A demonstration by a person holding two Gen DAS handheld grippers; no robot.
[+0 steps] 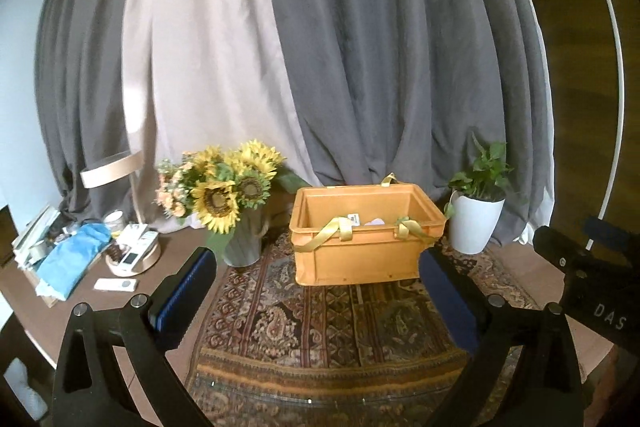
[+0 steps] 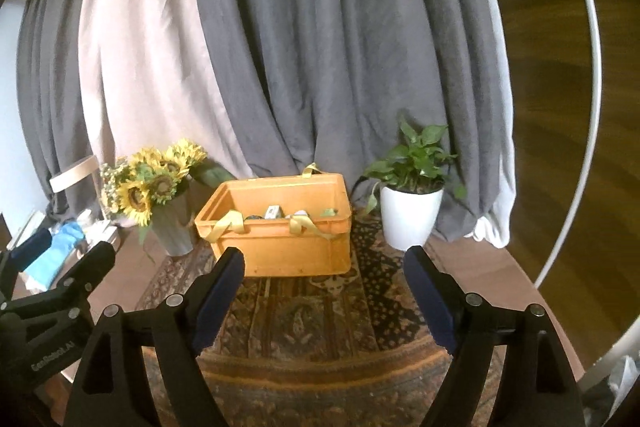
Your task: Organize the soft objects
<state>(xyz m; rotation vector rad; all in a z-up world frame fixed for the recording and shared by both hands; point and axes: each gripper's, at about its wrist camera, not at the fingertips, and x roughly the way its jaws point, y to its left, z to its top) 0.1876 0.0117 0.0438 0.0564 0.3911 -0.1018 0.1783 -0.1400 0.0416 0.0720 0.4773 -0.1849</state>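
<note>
On the patterned rug point(image 1: 320, 315), the orange crate point(image 1: 362, 235) is sitting between sunflowers point(image 1: 224, 187) and potted plant point(image 1: 478, 211); you are holding the left gripper point(image 1: 316, 275) and right gripper point(image 2: 324, 267) angled slightly downward toward it, jaws spread, gripping nothing.

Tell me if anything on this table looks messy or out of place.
The far left corner is cluttered: a crumpled blue cloth lies among small boxes and a remote. The orange crate, sunflowers and potted plant stand upright.
</note>
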